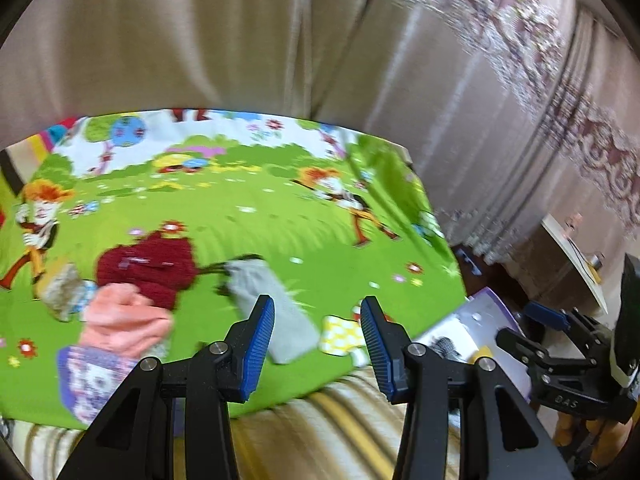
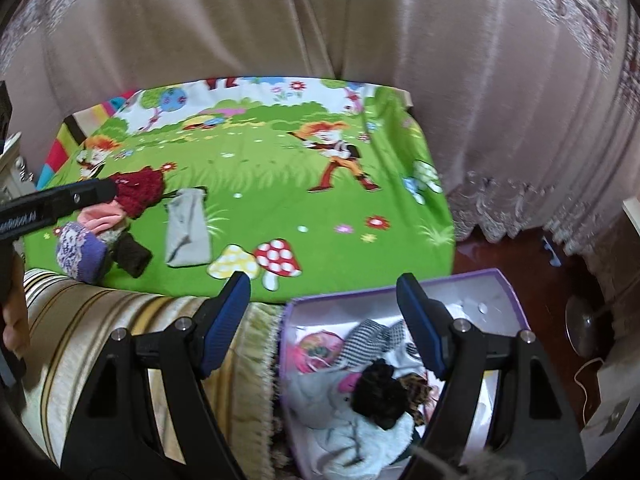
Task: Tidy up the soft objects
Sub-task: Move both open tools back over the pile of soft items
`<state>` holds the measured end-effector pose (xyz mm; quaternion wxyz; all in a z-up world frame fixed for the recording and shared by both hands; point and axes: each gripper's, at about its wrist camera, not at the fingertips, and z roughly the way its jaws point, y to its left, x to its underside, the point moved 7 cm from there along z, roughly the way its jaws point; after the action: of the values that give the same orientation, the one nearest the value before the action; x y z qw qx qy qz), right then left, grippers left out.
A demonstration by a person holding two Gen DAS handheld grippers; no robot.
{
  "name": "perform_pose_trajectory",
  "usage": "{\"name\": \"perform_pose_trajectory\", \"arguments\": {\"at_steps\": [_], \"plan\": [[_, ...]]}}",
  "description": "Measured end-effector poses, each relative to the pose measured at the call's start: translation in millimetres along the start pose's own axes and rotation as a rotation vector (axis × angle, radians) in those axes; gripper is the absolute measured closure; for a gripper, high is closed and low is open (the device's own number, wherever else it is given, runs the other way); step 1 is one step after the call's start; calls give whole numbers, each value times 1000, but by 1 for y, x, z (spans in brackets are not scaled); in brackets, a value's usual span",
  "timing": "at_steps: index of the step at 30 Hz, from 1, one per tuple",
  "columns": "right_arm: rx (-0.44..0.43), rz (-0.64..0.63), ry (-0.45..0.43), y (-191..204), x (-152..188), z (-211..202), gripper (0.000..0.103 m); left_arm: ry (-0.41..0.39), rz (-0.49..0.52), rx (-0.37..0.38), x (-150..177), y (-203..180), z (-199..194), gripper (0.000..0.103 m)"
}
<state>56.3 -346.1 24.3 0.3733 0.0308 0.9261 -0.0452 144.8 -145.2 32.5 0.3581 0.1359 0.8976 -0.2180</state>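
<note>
Left wrist view: my left claw [image 1: 317, 330] gapes empty, the flat grey fabric pouch [image 1: 267, 304] just ahead for easy pinching. Right wrist view: my right claw [image 2: 323, 314] hangs wide, empty, above the purple-rimmed box [image 2: 460, 276] collecting soft things.

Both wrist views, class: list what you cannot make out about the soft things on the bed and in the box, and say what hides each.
- Pile, left wrist view: motion blur smears it, so the number of items is unclear.
- Same pile, right wrist view: the left gripper's body crosses its top.
- Box, right wrist view: the right fingers cover part of it, and the bottom edge cuts it off.
- Box, left wrist view: only a corner shows.
</note>
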Motion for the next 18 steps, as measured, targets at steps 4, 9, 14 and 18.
{"name": "perform_pose_trajectory", "arguments": {"at_steps": [4, 9, 14, 18], "plan": [[-40, -20, 3, 21, -9, 9, 25, -24, -58, -56, -10, 43, -8, 57], [-71, -56, 12, 52, -19, 25, 25, -42, -107, -118, -20, 89, -16, 57], [-102, -81, 23, 76, -26, 40, 25, -47, -139, -174, -26, 128, -18, 56], [-129, -86, 39, 93, -33, 56, 25, -43, -171, -206, -28, 156, -18, 56]]}}
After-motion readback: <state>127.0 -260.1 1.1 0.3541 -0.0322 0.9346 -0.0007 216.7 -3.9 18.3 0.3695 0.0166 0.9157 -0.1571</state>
